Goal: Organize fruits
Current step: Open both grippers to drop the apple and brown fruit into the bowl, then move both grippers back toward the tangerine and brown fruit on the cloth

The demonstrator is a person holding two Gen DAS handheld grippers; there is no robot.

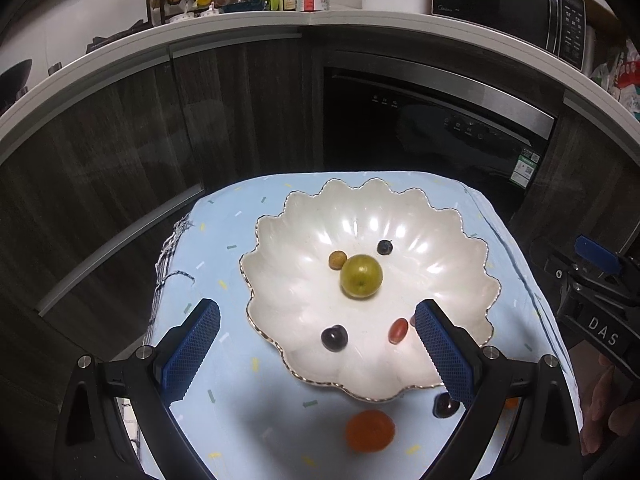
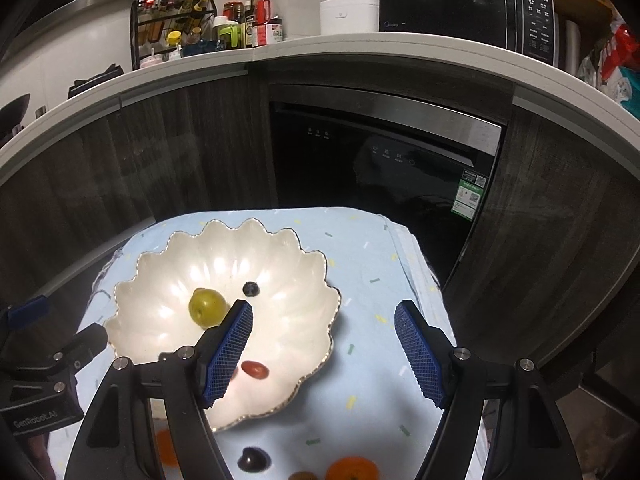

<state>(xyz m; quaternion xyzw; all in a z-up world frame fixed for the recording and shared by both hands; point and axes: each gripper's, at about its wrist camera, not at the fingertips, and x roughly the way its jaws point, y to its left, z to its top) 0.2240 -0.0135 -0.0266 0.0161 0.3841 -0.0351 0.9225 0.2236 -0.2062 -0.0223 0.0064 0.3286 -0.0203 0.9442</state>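
The left gripper (image 1: 318, 354) is seen nearest the camera, with its blue pads (image 1: 192, 350) standing wide apart and nothing between them. Beyond its fingers a white scalloped bowl (image 1: 452, 236) is placed on a light blue cloth (image 1: 224, 240). Inside the bowl a green fruit (image 1: 361, 277) is found at the middle, touched by a small brown fruit (image 1: 337, 259); a blueberry (image 1: 385, 247) lies just behind, and a dark grape (image 1: 334, 337) and a red oval fruit (image 1: 398, 330) lie nearer the gripper. On the cloth, in front of the bowl, an orange fruit (image 1: 370, 430) and a dark fruit (image 1: 443, 406), perhaps a plum, are seen, both outside the bowl. The right gripper (image 2: 324, 352) is also held open and empty, its left pad over the bowl's right half, its right pad above the cloth.
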